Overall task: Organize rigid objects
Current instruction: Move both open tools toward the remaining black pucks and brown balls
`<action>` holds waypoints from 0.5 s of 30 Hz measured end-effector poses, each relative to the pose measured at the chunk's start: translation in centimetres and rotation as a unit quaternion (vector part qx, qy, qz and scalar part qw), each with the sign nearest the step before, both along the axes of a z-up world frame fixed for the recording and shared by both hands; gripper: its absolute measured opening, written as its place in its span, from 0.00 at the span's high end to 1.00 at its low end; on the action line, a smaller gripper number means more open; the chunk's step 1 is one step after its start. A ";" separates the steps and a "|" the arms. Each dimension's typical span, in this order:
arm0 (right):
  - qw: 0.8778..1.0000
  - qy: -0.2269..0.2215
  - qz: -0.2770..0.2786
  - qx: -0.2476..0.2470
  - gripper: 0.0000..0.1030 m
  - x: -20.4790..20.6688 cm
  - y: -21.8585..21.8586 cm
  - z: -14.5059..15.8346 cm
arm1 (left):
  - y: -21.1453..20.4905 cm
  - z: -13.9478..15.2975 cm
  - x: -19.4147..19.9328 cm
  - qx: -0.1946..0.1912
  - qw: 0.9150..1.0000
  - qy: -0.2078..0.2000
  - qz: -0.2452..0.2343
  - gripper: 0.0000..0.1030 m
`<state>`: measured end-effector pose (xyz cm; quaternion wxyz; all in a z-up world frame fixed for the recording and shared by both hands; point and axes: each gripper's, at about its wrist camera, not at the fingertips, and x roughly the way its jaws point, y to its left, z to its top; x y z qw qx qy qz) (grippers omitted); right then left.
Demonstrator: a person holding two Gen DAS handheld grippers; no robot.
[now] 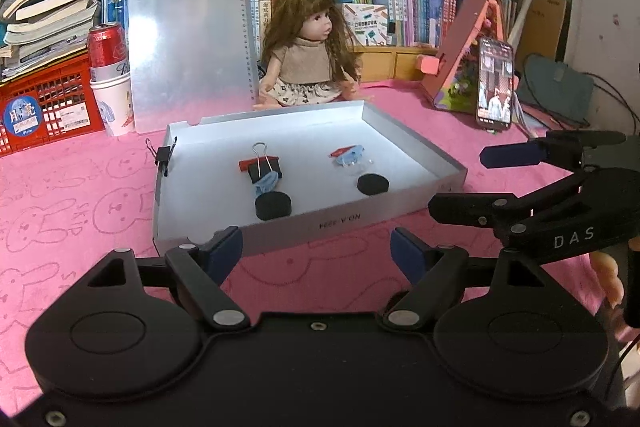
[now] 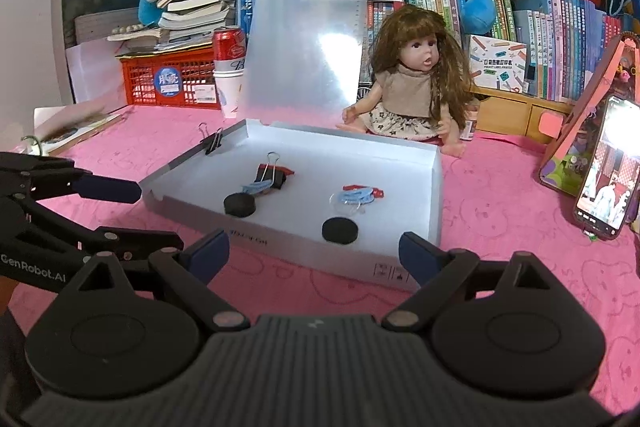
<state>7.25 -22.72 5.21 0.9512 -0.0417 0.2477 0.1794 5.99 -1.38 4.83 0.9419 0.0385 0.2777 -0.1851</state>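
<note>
tray: sat on pink cloth, open side up, ready for sorting.
discs: two black pucks lay inside near front wall, 5 and 7 o'clock.
binder clip: lay behind left puck.
left gripper: released, empty, at tray's 6 o'clock.
right gripper: wide, empty, likely lining up.

Your view of the grey tray leaves things unclear: the print on its front wall is too small to read, and the blue-and-red tagged items inside cannot be identified. Right of the tray, the phone is cut off by the right wrist view's edge.
</note>
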 end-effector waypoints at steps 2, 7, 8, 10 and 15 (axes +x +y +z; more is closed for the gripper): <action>1.000 -0.002 0.004 -0.003 0.06 -0.4 0.1 -0.2 | 0.0 -0.2 -0.4 0.001 1.000 0.001 -0.004 0.22; 1.000 -0.001 0.012 -0.005 0.06 -1.2 0.1 -0.7 | 0.0 -0.8 -1.3 0.007 1.000 0.005 -0.012 0.22; 1.000 -0.001 0.014 -0.006 0.06 -1.4 0.1 -0.8 | 0.0 -1.0 -1.5 0.009 1.000 0.006 -0.012 0.22; 1.000 -0.001 0.019 -0.012 0.06 -1.7 0.2 -1.1 | 0.1 -1.2 -1.7 0.009 1.000 0.009 -0.014 0.22; 0.999 -0.003 0.027 -0.029 0.06 -2.2 0.6 -1.6 | 0.3 -1.6 -2.1 0.007 1.000 0.019 -0.015 0.23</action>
